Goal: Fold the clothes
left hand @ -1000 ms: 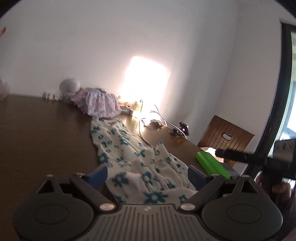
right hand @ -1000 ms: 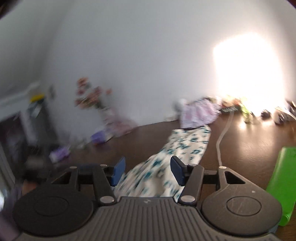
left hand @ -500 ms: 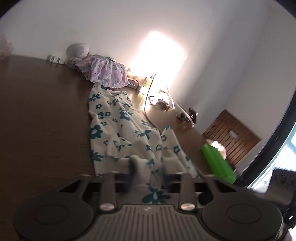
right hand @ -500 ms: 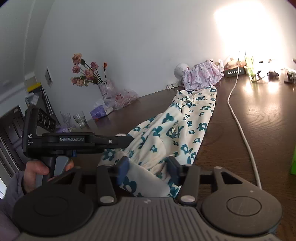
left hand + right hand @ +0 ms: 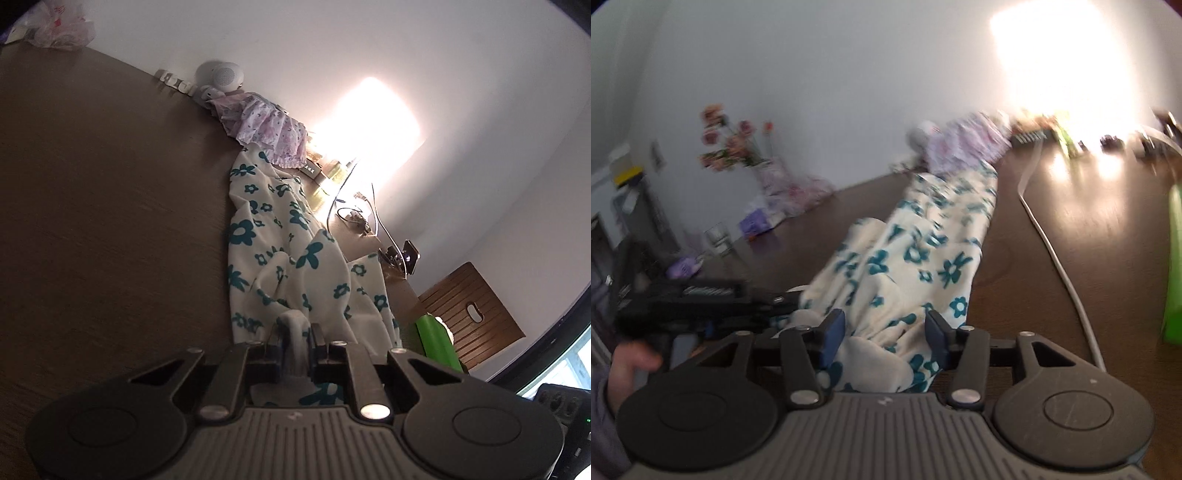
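A big dark brown table (image 5: 103,206) holds a long white cloth with blue flowers (image 5: 273,229), a small purple dress (image 5: 266,125), a white cord (image 5: 1056,258) and a glass (image 5: 718,240).

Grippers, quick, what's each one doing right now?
Left gripper: closing on a pinch of the floral garment.
Right gripper: opening, garment between its pads, not pressed.
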Available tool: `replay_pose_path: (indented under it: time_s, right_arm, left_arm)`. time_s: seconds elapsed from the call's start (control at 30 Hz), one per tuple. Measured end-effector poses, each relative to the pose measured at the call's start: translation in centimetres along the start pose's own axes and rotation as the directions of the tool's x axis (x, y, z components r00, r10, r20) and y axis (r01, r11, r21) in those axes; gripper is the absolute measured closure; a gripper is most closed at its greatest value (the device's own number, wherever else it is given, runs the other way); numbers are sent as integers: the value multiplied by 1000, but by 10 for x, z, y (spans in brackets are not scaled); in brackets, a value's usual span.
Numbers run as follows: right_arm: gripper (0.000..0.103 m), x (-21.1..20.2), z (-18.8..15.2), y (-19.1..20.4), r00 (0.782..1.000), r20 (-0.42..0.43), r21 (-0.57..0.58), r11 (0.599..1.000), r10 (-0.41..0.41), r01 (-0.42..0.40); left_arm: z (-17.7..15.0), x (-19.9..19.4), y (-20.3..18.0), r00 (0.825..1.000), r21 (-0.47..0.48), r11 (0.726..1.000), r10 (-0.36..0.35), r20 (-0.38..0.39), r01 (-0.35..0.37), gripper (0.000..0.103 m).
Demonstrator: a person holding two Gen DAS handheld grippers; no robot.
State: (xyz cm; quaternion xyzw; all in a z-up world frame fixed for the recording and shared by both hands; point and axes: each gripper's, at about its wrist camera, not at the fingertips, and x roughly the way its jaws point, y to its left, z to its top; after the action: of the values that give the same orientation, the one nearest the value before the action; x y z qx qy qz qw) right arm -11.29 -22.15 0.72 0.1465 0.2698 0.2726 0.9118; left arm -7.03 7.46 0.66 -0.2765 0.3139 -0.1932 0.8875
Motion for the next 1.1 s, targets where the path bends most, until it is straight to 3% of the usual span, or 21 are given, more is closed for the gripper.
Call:
replay_pose_path:
  time_s: [0.1, 0.17, 0.3, 0.4, 0.43, 0.5, 0.57, 0.63, 0.73, 0.8, 0.87, 0.97, 1.03, 1.1]
  right_arm:
    - [56, 8, 1, -3, 1000, -2, 13, 1000, -1, 1]
    - [96, 13, 4, -8, 996, -15, 58, 995, 83, -82]
    - [96, 12, 10, -3, 988, 9, 58, 987, 153, -153]
    - [93, 21, 9, -11, 990, -12, 80, 987, 140, -138]
    - [82, 24, 8, -14, 991, -27, 93, 987, 135, -132]
    - [72, 18, 8, -11, 994, -16, 88, 991, 108, -106]
    - [66, 1, 11, -4, 995, 41, 43, 994, 96, -98]
    - [66, -16, 15, 2, 991, 100, -1, 996, 92, -92]
    - [67, -16, 18, 4, 993, 108, -38, 998, 49, -45]
    - [73, -1, 17, 3, 997, 73, -45, 999, 1, 2]
    - [90, 14, 17, 2, 999, 42, -48, 998, -26, 28]
    - [90, 35, 21, 5, 998, -14, -57, 996, -68, 67]
    - [90, 47, 22, 2, 996, -58, -32, 997, -74, 72]
    - [88, 42, 24, 5, 994, -50, -39, 994, -102, 100]
  left_arm:
    - [-4, -3, -5, 1000, 44, 999, 13, 5, -13, 91]
    - [-7, -5, -12, 1000, 92, 995, 21, 11, -22, 93]
    - [-4, -14, -4, 994, 25, 993, -111, -17, 112, 90]
    - [-5, -13, 3, 992, 30, 993, -116, -52, 117, 79]
    - [-4, -15, 4, 992, 29, 993, -115, -51, 117, 76]
    - [2, -20, 3, 993, 39, 993, -114, -43, 115, 59]
    - [10, -31, -3, 995, 98, 990, -102, -4, 102, 34]
    - [16, -37, -12, 994, 165, 981, -110, 22, 105, 30]
    - [14, -28, -22, 993, 221, 968, -121, -4, 119, 31]
    - [8, -17, -27, 995, 233, 967, -103, -11, 103, 35]
    - [5, -2, -26, 998, 216, 975, -52, -43, 60, 68]
    - [5, 8, -12, 998, 150, 987, -44, -54, 52, 74]
    - [4, 8, -12, 998, 161, 986, -38, -53, 46, 74]
    - [2, 7, -16, 998, 184, 982, -20, -52, 29, 74]
